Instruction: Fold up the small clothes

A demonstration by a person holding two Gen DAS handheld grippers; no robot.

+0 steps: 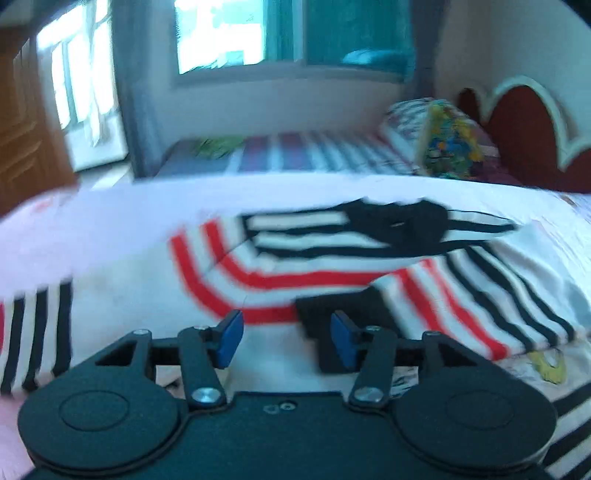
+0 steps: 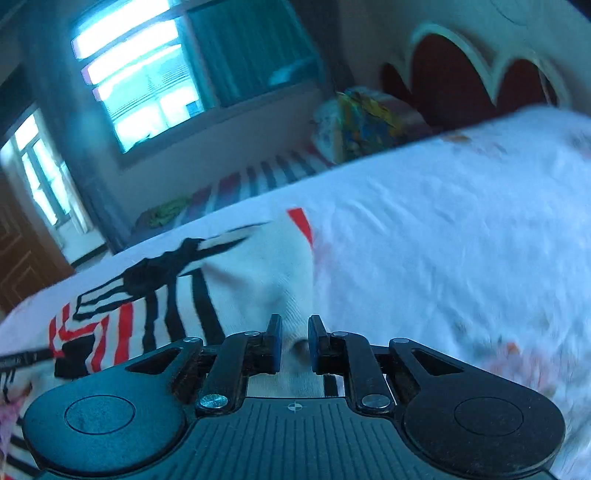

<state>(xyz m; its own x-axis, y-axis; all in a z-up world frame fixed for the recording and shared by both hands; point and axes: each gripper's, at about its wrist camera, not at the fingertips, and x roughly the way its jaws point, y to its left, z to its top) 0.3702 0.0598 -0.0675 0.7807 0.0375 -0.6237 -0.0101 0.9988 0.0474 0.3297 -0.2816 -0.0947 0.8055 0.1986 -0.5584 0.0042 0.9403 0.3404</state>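
Observation:
A small white garment (image 1: 295, 266) with red and black stripes and a black collar lies partly folded on the white bed sheet (image 1: 110, 221). My left gripper (image 1: 287, 338) is open just above its near edge, with nothing between the blue pads (image 1: 231, 338). In the right wrist view the same garment (image 2: 255, 273) spreads to the left. My right gripper (image 2: 295, 343) is nearly shut, pinching a white fold of the garment that rises between its pads.
A second bed with a striped cover (image 1: 314, 151) and a colourful pillow (image 1: 448, 142) stands behind. A red headboard (image 1: 524, 133) is at the right, a window (image 1: 221, 33) at the back, a wooden door (image 1: 22, 122) at the left.

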